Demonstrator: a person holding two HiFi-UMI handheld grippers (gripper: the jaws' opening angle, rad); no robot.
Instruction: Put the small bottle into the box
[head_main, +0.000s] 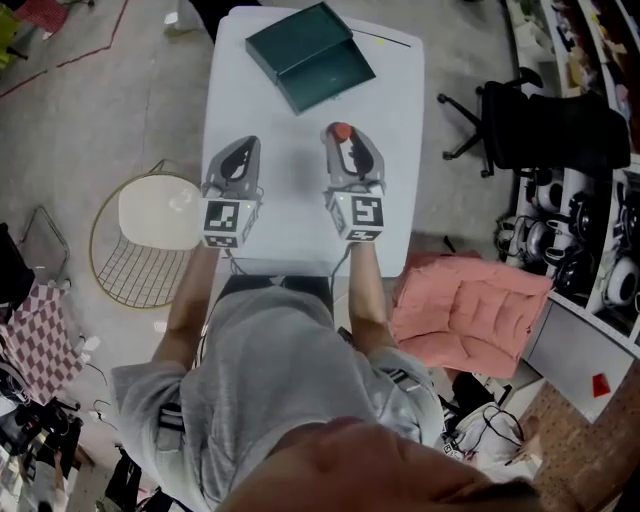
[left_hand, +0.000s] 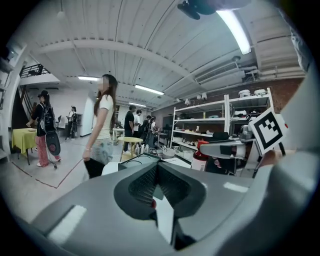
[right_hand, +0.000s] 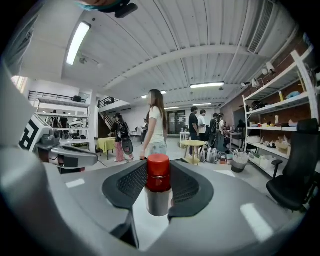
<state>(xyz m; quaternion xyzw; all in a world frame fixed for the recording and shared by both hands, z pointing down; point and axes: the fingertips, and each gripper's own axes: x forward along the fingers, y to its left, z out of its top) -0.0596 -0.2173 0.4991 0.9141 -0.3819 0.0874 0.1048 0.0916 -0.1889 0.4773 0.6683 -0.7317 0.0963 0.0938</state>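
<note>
My right tongs (right_hand: 159, 172) clamp the red-capped small bottle (right_hand: 158, 197); my left tongs (left_hand: 156, 166) sit closed; the box (head_main: 310, 55) lies upper centre.

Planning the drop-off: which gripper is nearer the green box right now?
Right. The right gripper, holding the small bottle, sits just short of the green box; the left gripper is farther back, off to the left.

A white worktop (head_main: 290, 110) is seen; a dark green box (head_main: 310, 55) is laid on its far end, approx. centred, turned at an angle.
</note>
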